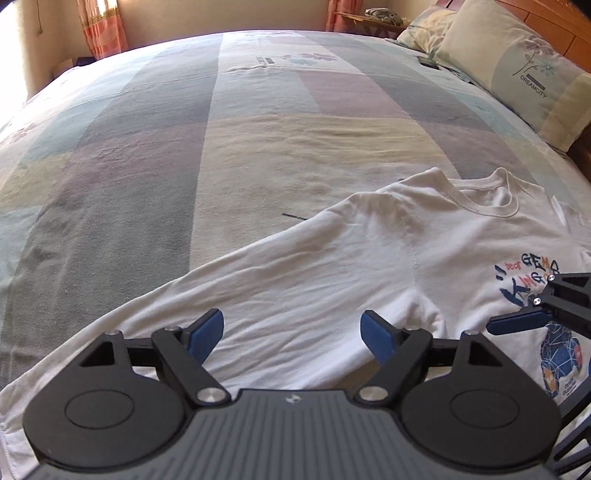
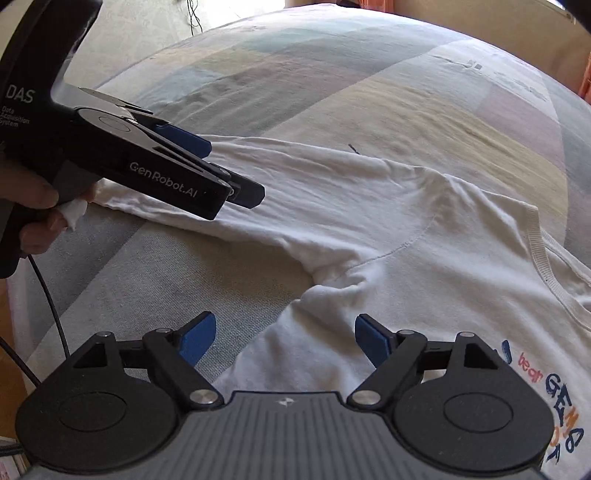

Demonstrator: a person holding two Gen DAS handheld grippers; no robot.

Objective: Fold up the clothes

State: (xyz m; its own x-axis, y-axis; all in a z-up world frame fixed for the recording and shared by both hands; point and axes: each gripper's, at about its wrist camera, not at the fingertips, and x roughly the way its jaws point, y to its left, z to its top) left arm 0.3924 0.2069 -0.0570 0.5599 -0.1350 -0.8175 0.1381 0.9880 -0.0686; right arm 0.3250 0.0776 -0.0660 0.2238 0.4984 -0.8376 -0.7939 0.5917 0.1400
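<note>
A white long-sleeved shirt [image 1: 332, 258] with a blue and orange print [image 1: 528, 280] lies face up on the bed, one sleeve stretched out to the side. In the left wrist view my left gripper [image 1: 291, 328] hovers open over that sleeve, nothing between its blue pads. The right wrist view shows the shirt [image 2: 388, 221] from the side, with my right gripper [image 2: 284, 328] open above the armpit fold and nothing in it. The left gripper [image 2: 236, 170] shows there over the sleeve, held by a hand. The right gripper's fingers [image 1: 517, 321] enter the left view over the print.
A patchwork bedspread [image 1: 221, 147] covers the bed. Two pillows [image 1: 517, 74] lean at the headboard, a small dark object [image 1: 428, 61] beside them. Curtains [image 1: 103, 29] hang beyond the far edge. A black cable [image 2: 48, 295] trails off the left gripper near the bed's edge.
</note>
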